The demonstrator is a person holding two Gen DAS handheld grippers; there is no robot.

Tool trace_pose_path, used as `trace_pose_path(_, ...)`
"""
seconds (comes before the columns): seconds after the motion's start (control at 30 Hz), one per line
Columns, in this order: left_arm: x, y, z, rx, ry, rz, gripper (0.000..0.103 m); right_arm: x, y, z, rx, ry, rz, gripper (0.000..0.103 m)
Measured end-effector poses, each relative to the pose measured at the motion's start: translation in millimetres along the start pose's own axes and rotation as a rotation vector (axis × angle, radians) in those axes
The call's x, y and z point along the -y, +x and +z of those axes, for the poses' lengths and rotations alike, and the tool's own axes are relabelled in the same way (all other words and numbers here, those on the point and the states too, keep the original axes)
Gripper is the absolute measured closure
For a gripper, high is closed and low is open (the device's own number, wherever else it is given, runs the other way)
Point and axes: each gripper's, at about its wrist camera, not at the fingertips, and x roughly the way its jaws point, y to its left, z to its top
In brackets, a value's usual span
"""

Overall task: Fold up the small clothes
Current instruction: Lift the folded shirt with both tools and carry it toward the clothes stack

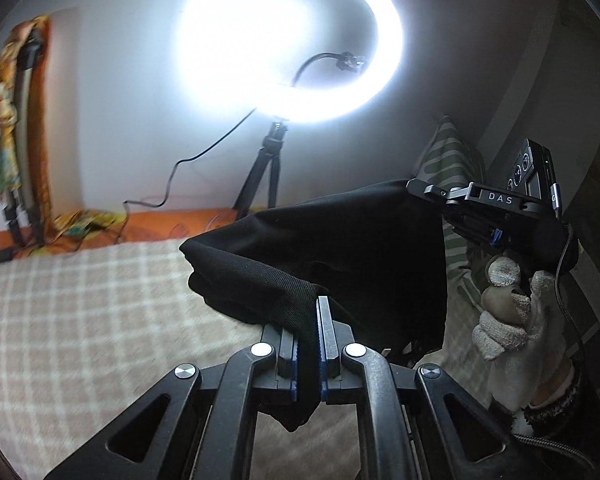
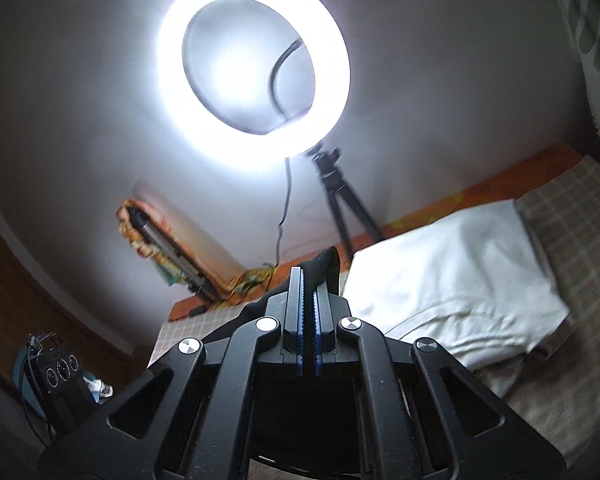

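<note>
A black garment (image 1: pixel 340 248) hangs in the air above the checked bed cover (image 1: pixel 80 320), stretched between my two grippers. My left gripper (image 1: pixel 314 304) is shut on its near hem, with cloth hanging below the jaws. My right gripper (image 1: pixel 480 216), held by a gloved hand, grips the far corner at the right. In the right wrist view my right gripper (image 2: pixel 309 276) is shut on a black fold (image 2: pixel 322 268) that sticks up between the fingers. A folded white garment (image 2: pixel 460 272) lies on the bed to the right.
A lit ring light (image 1: pixel 288 40) on a tripod (image 1: pixel 266 172) stands at the bed's far edge, with a cable trailing left. A green patterned pillow (image 1: pixel 444 156) leans at the right. Colourful cloth (image 1: pixel 8 112) hangs at the far left wall.
</note>
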Motion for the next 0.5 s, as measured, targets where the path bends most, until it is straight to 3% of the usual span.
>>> trace_pose_path(0.23, 17.4, 49.3, 27.8, 0.008, 0.045, -0.01, 0.099, 34.3, -2.5, 40.0, 0.058, -0.006, -0.094, 0.098)
trace_pose_path(0.5, 20.5, 106.2, 48.2, 0.014, 0.069, -0.011, 0.099, 65.6, 22.5, 71.0, 0.068, -0.03, -0.151, 0.098)
